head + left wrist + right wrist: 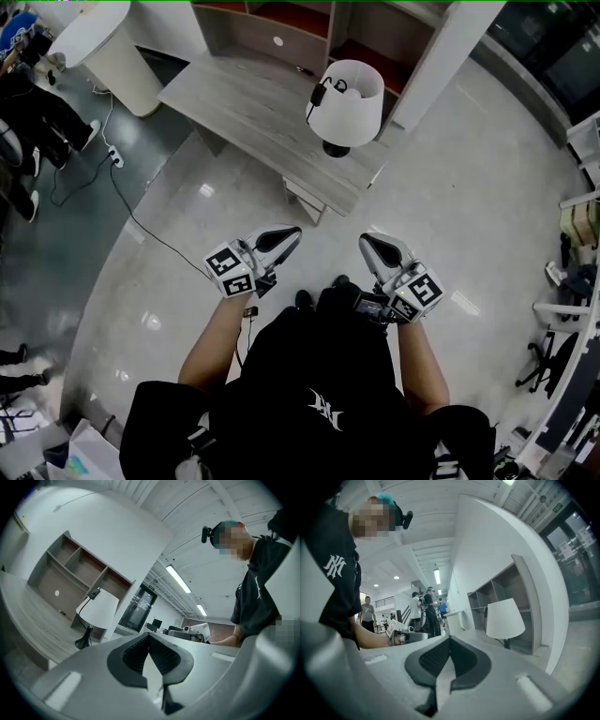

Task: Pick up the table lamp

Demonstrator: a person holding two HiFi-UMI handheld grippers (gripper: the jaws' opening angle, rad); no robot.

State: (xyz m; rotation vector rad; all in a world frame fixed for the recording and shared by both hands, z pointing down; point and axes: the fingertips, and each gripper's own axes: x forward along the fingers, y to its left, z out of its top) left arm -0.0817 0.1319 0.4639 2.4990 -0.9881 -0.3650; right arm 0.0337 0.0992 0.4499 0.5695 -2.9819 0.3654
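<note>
The table lamp has a white shade and a black base. It stands on the right end of a grey wooden desk, with a black cord clipped at the shade's top. It also shows in the left gripper view as the lamp and in the right gripper view as the lamp. My left gripper and right gripper are held level over the floor, short of the desk. Both are shut with nothing between the jaws. The left gripper and right gripper tips meet in their own views.
A shelf unit rises behind the desk. A white round counter stands at the far left, with a black cable trailing over the glossy floor. People stand at the left edge. White racks line the right side.
</note>
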